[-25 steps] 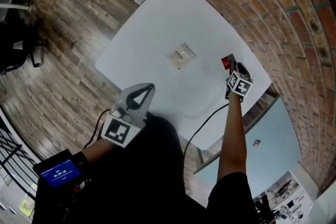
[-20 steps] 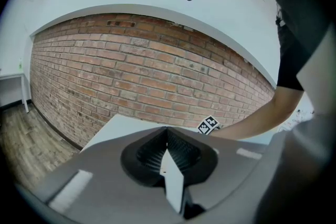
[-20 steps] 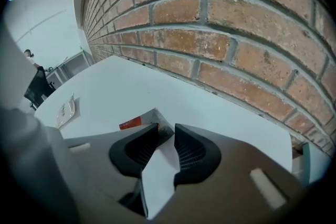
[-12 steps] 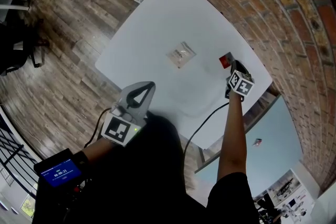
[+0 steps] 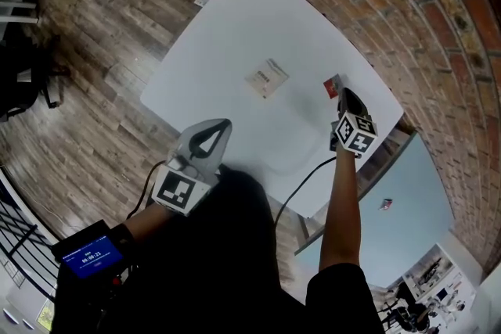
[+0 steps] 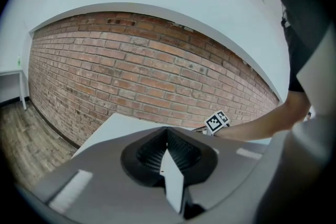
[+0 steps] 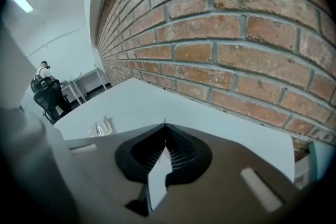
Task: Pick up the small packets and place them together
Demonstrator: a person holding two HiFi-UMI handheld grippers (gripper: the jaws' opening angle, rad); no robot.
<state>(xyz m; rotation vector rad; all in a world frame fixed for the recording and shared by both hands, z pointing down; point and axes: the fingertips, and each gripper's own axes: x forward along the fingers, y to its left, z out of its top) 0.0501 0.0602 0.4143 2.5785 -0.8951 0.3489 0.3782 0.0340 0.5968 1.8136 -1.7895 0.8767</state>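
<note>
the right claw (image 5: 343,95) had just been closed and was seen pressed together on an edge of the red packet (image 5: 332,84), at the far right of the white worktop (image 5: 235,27). in the claw's own view the packet was hidden beneath the jaws. the left claw (image 5: 224,125) was held pressed together, empty, at the near edge. the clear packets (image 5: 267,78) were found lying mid-worktop, well apart from the red one. the red packet was judged light, thin, limp and probably slippery, so a flat pinch along a sealed edge was favoured.
</note>
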